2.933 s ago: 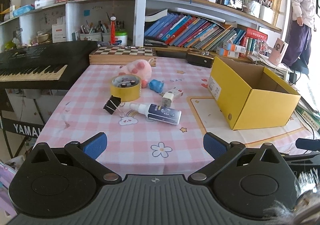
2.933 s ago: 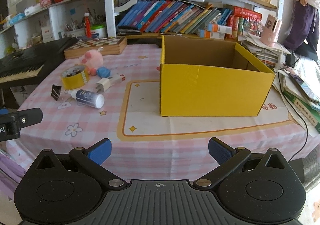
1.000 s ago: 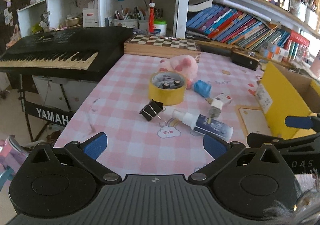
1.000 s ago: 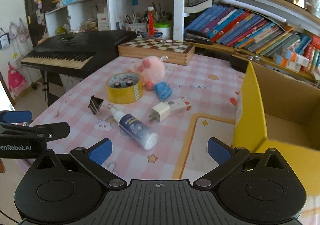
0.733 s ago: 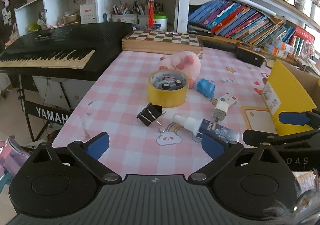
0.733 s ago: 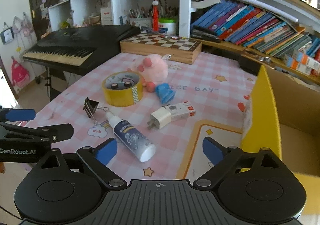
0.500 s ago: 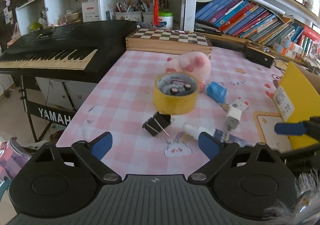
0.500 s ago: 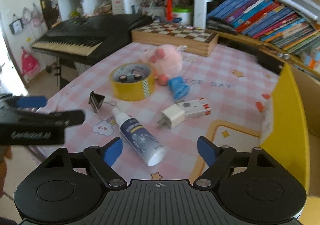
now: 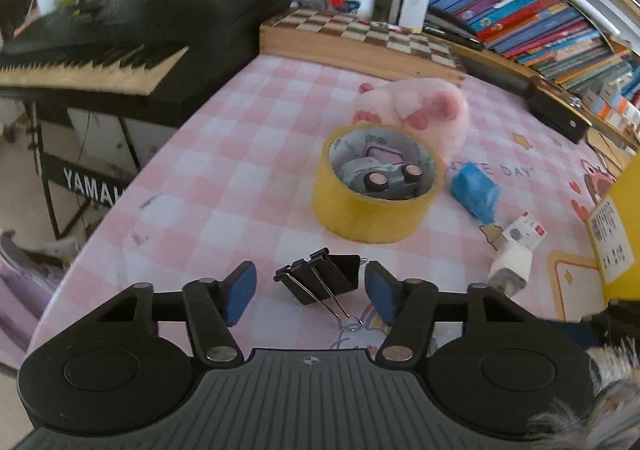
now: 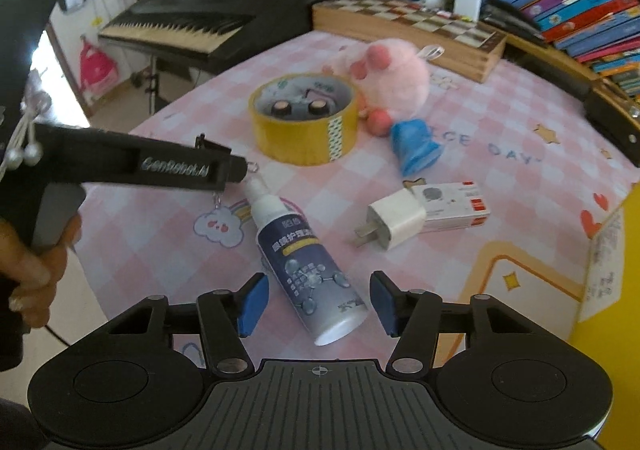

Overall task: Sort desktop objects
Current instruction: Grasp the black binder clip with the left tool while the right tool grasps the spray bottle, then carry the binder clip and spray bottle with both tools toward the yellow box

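My left gripper (image 9: 307,292) is open, with a black binder clip (image 9: 320,280) lying on the pink checked tablecloth between its blue pads. My right gripper (image 10: 316,304) is open around the lower end of a white spray bottle with a dark blue label (image 10: 306,262), which lies on its side. Beyond them are a yellow tape roll (image 9: 378,184) with small items inside, a pink plush toy (image 9: 420,112), a blue object (image 9: 474,190) and a white charger plug (image 10: 394,220) beside a small white box (image 10: 452,202). The left gripper's body (image 10: 132,166) shows in the right wrist view.
A yellow cardboard box (image 9: 622,218) stands at the right edge. A chessboard box (image 9: 360,36) lies at the back of the table, with bookshelves behind it. A black keyboard (image 9: 100,50) stands to the left. The table's front-left edge (image 9: 80,262) is close to the left gripper.
Both grippers have moved forward and down to the table. The left one now straddles the binder clip and the right one straddles the spray bottle. Both sets of jaws have narrowed.
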Motion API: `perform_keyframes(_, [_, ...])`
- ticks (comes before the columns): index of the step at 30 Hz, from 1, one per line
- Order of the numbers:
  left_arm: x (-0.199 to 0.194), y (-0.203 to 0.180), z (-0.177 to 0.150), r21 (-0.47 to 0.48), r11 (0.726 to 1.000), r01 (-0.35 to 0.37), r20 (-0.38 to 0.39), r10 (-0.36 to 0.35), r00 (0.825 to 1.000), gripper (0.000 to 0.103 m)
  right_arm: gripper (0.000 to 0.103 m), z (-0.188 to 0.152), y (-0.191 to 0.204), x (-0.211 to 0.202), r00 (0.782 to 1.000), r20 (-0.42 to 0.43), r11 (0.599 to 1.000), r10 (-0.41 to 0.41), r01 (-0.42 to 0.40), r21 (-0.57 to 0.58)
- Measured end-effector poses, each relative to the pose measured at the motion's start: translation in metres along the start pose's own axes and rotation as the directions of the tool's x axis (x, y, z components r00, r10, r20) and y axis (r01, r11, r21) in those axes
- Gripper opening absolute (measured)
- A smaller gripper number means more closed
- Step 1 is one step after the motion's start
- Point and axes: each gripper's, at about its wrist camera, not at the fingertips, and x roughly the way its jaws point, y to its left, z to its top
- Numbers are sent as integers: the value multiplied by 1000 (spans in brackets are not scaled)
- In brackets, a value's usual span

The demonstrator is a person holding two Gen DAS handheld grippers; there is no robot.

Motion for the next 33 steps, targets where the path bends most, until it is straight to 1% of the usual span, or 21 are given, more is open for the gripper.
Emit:
perform_keyframes(3, [7, 0, 0, -22, 1000, -2, -20, 2, 1000, 52, 56, 2, -1, 5, 1000, -7, 1000, 14, -14, -20])
perform_keyframes(5, [8, -2, 0, -19, 1000, -13, -15, 13, 1000, 51, 56, 4, 0, 8, 1000, -5, 999, 14, -14, -43])
perform_keyframes(7, [8, -3, 1, -22, 1000, -19, -13, 19, 1000, 41, 56, 5, 2, 9, 1000, -6, 997, 10, -11, -73])
perform_keyframes(8, [8, -3, 2, -28, 999, -16, -14, 16, 1000, 41, 53, 5, 4, 10, 1000, -3, 996, 16, -16, -91])
perform_keyframes(9, [8, -2, 2, -32, 999, -14, -15, 14, 1000, 41, 48, 5, 5, 9, 1000, -1, 994, 27, -27, -102])
perform_keyframes(10, [7, -2, 2, -36, 999, -11, -14, 10, 1000, 41, 46, 5, 6, 9, 1000, 1, 993, 32, -31, -115])
perform_keyframes(12, [5, 0, 0, -44, 999, -4, -13, 4, 1000, 40, 37, 4, 9, 8, 999, 7, 989, 46, -45, -141])
perform_keyframes(14, [-1, 3, -1, -57, 998, 3, -2, -3, 1000, 40, 33, 4, 12, 8, 999, 7, 987, 53, -51, -154])
perform_keyframes(16, [-11, 6, -1, -63, 998, 13, 18, -12, 1000, 40, 32, 4, 13, 8, 999, 4, 987, 48, -47, -154])
perform_keyframes(19, [-24, 10, 0, -66, 997, 37, 44, -34, 998, 40, 32, 3, 9, 3, 998, 8, 992, 60, -59, -109])
perform_keyframes(22, [-36, 13, 3, -57, 996, 73, 70, -69, 995, 40, 32, 4, 7, -7, 998, 33, 997, 46, -44, -66])
perform_keyframes(25, [-45, 16, 8, -41, 993, 109, 86, -105, 991, 40, 32, 5, 3, -19, 998, 60, 1000, 28, -28, 1])
perform_keyframes(29, [-64, 19, 13, -17, 987, 159, 126, -155, 980, 40, 32, 5, 1, -38, 995, 95, 996, -8, -1, 86])
perform_keyframes(33, [-83, 19, 13, 14, 975, 223, 134, -222, 966, 40, 32, 0, 2, -60, 992, 121, 985, -37, 16, 170])
